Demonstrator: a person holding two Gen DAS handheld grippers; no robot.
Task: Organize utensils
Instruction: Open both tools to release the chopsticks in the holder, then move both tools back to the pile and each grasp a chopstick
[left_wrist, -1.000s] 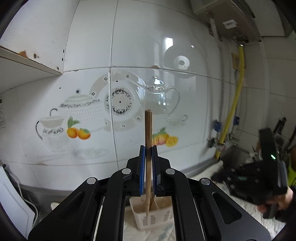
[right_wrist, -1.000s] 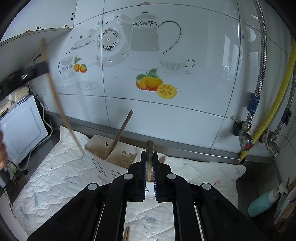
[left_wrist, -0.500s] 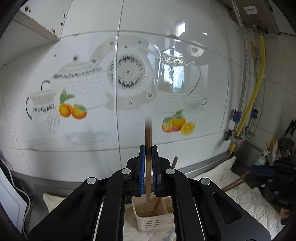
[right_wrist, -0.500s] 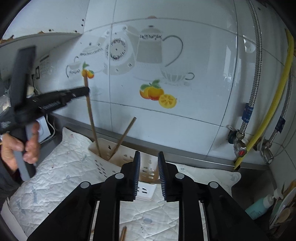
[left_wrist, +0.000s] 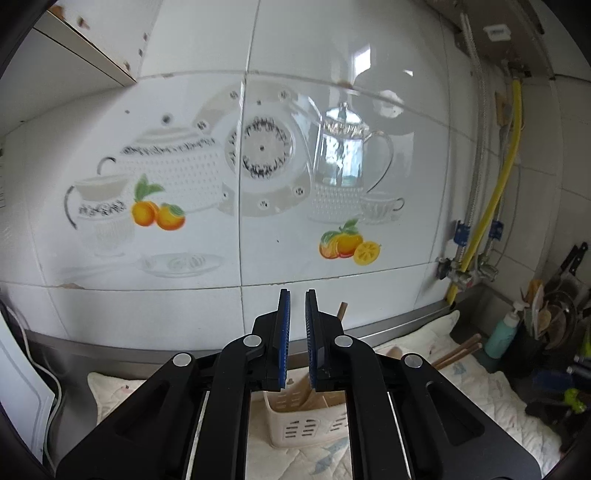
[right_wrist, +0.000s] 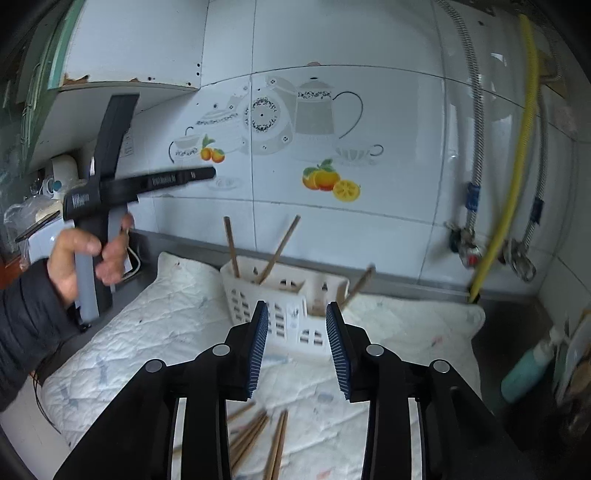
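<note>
Chopsticks (right_wrist: 258, 434) lie loose at six o'clock; three stand in the holder (right_wrist: 284, 299). Both grippers, left (left_wrist: 297, 339) and right (right_wrist: 297, 347), gape empty, so fetching another comes next.

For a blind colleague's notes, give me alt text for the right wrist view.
The open, empty right gripper faces a white utensil basket holding three chopsticks, more chopsticks lying loose on the quilted mat. At left, a hand holds the left gripper.

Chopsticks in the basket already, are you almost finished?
Partly. Three chopsticks stand in the white basket. Nothing is in hand: the left gripper and right gripper are both open and empty. A pile of loose chopsticks lies on the quilted mat, waiting to go in.
</note>
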